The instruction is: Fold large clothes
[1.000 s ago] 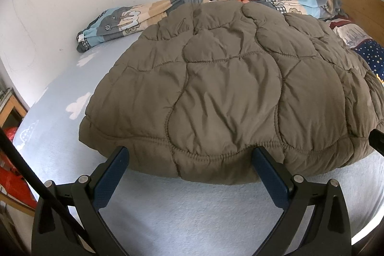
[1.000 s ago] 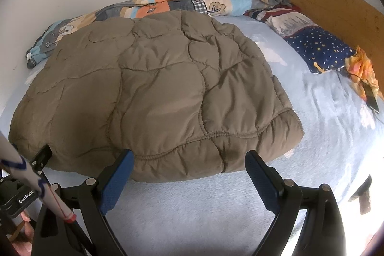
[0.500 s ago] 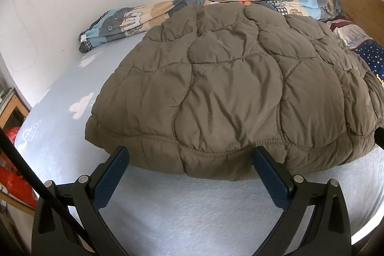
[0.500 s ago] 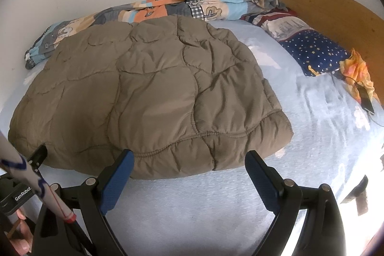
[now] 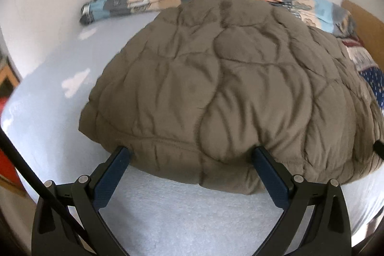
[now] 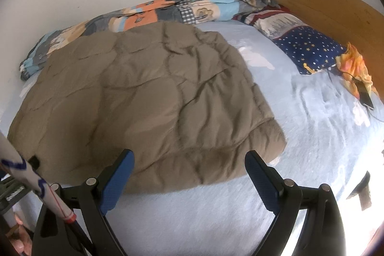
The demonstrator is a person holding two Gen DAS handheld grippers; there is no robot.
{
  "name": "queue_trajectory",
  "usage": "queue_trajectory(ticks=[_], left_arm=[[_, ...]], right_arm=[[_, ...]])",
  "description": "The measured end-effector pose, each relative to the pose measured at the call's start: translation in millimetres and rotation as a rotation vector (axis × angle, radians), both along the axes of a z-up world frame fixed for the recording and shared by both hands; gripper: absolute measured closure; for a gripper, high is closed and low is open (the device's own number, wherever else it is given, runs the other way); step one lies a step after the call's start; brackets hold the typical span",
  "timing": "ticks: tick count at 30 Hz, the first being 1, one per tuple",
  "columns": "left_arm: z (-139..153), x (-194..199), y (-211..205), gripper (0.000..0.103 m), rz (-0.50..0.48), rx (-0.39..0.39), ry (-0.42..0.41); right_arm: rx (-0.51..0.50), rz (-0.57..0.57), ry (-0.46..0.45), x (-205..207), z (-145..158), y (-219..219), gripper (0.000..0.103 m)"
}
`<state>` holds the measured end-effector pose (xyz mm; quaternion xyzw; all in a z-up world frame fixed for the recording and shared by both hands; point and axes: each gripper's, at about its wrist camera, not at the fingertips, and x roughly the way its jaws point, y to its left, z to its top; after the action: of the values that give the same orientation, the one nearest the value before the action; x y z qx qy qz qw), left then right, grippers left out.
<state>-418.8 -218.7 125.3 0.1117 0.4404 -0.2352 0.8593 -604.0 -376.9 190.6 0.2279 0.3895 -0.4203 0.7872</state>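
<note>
A brown quilted jacket (image 5: 230, 92) lay spread over the pale blue bed sheet (image 5: 192, 215), and it filled the middle of both views; in the right wrist view it took the centre and the left half of the frame (image 6: 144, 97). The left gripper (image 5: 192, 155) stood with its fingers wide apart at the near hem of the jacket, in the lower part of the frame, and the blue pads (image 5: 109, 180) seemed to touch or nearly touch the padded edge, but nothing was pinched between them. The right gripper (image 6: 188, 156) was also spread wide, empty, low in its frame, near the lower right corner of the jacket. At the top of both frames a patterned blanket (image 6: 148, 13) lay along the wall, and a star-printed pillow (image 6: 309, 47) rested in the upper right, beside the wooden headboard (image 6: 331, 1). I judged that the step in hand was the approach to the near hem, before any fold. The next move probably called for both grippers to go lower, to take the thick hem between the fingers and close firmly, because the puffy material could slip out.
</note>
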Motion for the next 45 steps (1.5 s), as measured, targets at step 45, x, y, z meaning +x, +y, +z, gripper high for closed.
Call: queue_trajectory(ticks=[45], left_arm=[[61,94,-16,0.000,-0.054,-0.135,0.079]], right_arm=[[0.120,0.002,-0.181,25,25,-73,0.023]])
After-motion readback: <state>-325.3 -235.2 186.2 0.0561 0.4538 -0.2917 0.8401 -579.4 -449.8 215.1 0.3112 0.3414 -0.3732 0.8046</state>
